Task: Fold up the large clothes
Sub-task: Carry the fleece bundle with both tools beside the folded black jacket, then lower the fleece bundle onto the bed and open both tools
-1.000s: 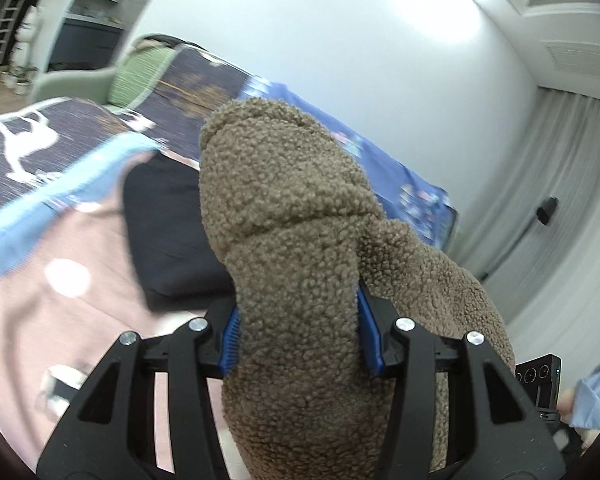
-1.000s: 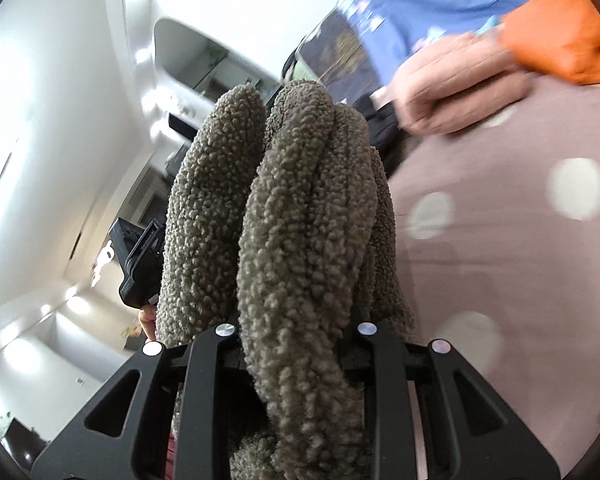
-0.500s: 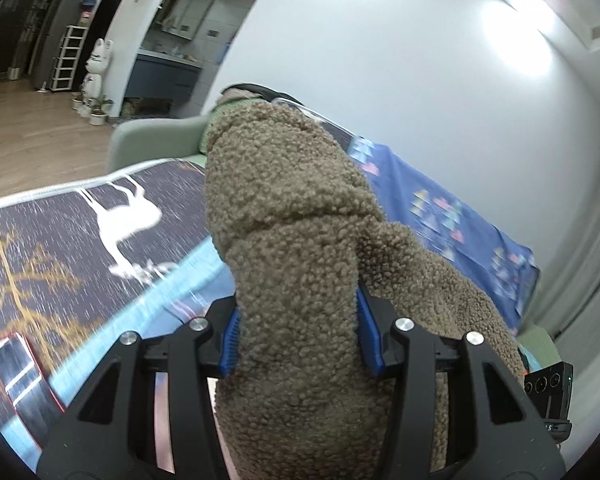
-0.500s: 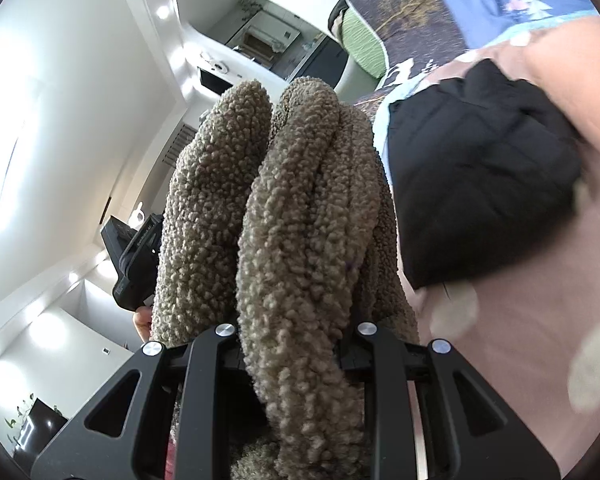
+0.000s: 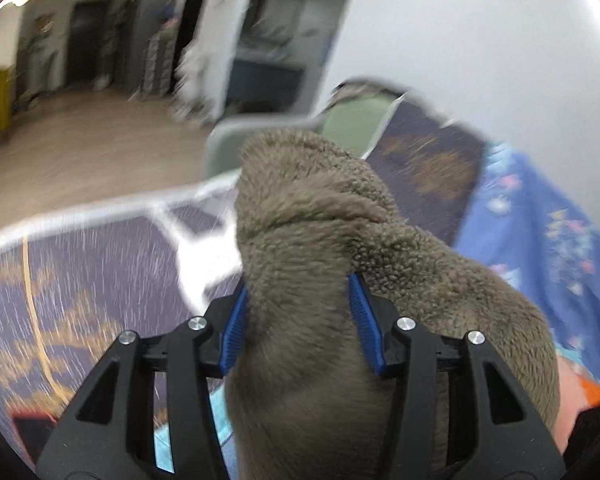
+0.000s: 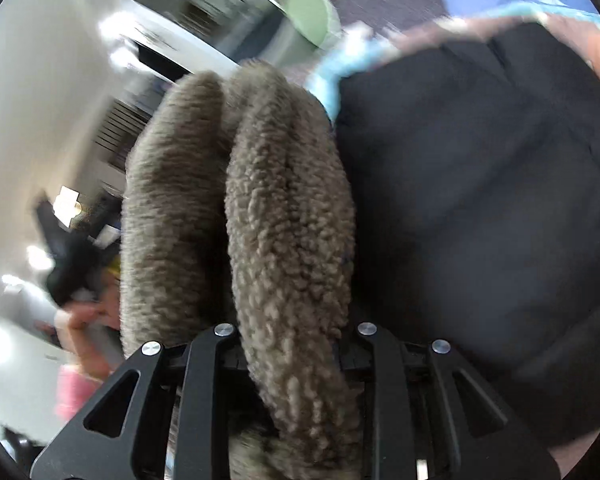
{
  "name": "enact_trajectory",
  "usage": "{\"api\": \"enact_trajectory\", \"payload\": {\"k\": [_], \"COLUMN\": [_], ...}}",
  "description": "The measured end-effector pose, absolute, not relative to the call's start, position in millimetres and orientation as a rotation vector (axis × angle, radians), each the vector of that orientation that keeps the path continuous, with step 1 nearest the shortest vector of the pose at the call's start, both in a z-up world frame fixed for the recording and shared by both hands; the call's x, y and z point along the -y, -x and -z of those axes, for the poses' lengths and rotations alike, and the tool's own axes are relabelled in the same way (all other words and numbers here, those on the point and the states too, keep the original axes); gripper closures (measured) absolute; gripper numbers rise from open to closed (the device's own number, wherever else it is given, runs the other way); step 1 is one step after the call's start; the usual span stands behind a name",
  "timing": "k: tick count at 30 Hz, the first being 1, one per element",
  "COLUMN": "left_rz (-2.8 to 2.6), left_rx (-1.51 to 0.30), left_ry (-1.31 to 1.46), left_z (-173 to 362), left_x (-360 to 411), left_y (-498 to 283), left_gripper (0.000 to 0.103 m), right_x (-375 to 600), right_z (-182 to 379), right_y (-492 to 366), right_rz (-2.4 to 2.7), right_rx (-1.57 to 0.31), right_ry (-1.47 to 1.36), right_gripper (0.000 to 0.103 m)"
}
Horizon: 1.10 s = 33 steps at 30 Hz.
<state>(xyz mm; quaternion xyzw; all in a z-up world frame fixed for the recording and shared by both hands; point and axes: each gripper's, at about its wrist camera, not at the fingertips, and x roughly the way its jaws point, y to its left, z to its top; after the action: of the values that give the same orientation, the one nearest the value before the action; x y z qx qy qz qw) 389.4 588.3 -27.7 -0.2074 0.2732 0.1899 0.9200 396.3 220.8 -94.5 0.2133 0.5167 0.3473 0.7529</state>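
A brown fleece garment (image 5: 312, 240) is bunched thickly between the blue pads of my left gripper (image 5: 300, 312), which is shut on it and holds it in the air. The same brown fleece (image 6: 288, 216) stands in thick folds between the black fingers of my right gripper (image 6: 296, 344), which is shut on it too. A black folded garment (image 6: 480, 208) lies right behind the fleece in the right wrist view. The left gripper (image 6: 64, 264) and a hand show blurred at the left of that view.
A dark patterned bedspread (image 5: 80, 280) with a white edge lies below the left gripper. A blue patterned cloth (image 5: 540, 248) lies to the right, a green chair (image 5: 348, 128) behind. A wooden floor (image 5: 80, 144) and doorway are beyond. Something orange (image 5: 588, 392) sits at lower right.
Both grippers have swung leftward with the fleece still held. The left view now faces the room and floor. The black garment now fills the right view much closer.
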Motion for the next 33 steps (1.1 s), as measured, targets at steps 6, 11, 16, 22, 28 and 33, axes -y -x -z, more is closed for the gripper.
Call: {"api": "enact_trajectory", "payload": {"k": [6, 11, 16, 22, 28, 33], "left_rz": [-0.304, -0.232, -0.110, -0.018, 0.059, 0.037], "left_rx": [-0.708, -0.692, -0.656, -0.653, -0.657, -0.659], "left_ry": [0.242, 0.111, 0.098, 0.106, 0.131, 0.152], "left_z": [97, 69, 56, 62, 65, 57], "left_x": [-538, -509, -466, -403, -337, -299], "left_y": [-419, -404, -364, -307, -244, -195], "left_gripper": [0.061, 0.047, 0.038, 0.021, 0.009, 0.005], "right_x": [-217, -214, -169, -113, -61, -47], "right_z": [106, 75, 34, 23, 21, 13], "right_y": [-379, -353, -282, -206, -153, -136], "right_rz": [-0.717, -0.665, -0.673, -0.566, -0.431, -0.405], "right_rx": [-1.098, -1.030, -0.892, -0.794, -0.726, -0.697], "right_ry": [-0.371, -0.302, -0.182, 0.042, 0.062, 0.050], "right_gripper": [0.073, 0.059, 0.057, 0.051, 0.051, 0.045]}}
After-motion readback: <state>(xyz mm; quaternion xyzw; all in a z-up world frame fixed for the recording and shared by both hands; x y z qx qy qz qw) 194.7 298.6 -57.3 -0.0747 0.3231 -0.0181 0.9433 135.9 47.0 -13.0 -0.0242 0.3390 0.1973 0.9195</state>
